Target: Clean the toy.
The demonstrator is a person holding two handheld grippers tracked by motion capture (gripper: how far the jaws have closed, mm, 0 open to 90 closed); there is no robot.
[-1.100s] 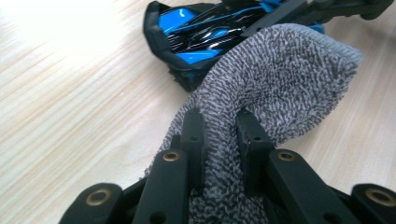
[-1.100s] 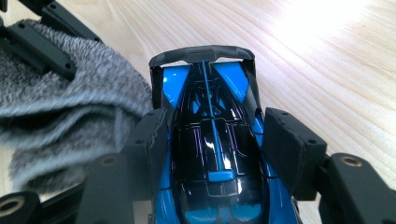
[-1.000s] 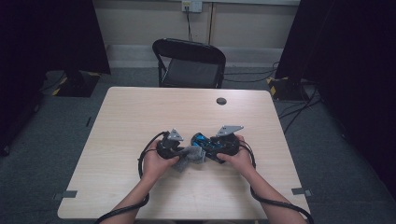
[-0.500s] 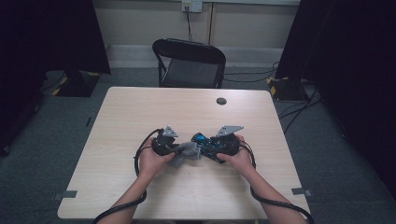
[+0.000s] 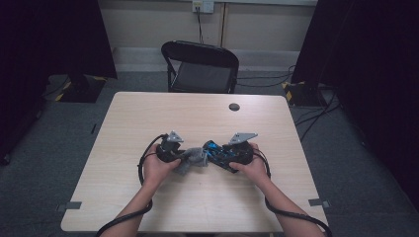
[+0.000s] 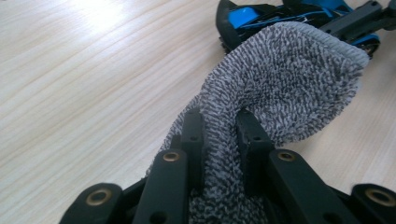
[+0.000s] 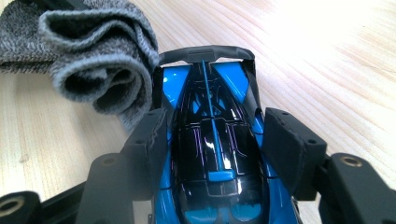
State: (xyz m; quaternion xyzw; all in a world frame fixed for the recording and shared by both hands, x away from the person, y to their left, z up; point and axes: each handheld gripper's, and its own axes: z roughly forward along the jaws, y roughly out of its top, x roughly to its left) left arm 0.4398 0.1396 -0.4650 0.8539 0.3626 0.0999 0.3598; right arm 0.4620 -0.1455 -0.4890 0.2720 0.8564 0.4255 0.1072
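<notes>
My left gripper is shut on a folded grey terry cloth in the middle of the wooden table. In the left gripper view its jaws pinch the cloth, whose free end lies against a blue and black toy racing car. My right gripper is shut on that car from the right. In the right gripper view the pads press on both flanks of the car, and the cloth sits bunched at its front left.
A small black round cap sits in the table's far right part. A black folding chair stands behind the far edge. Dark curtains hang on both sides, and cables trail from both grippers over the near edge.
The left gripper with the cloth has shifted slightly to the left beside the car. The right gripper and the car have stayed put.
</notes>
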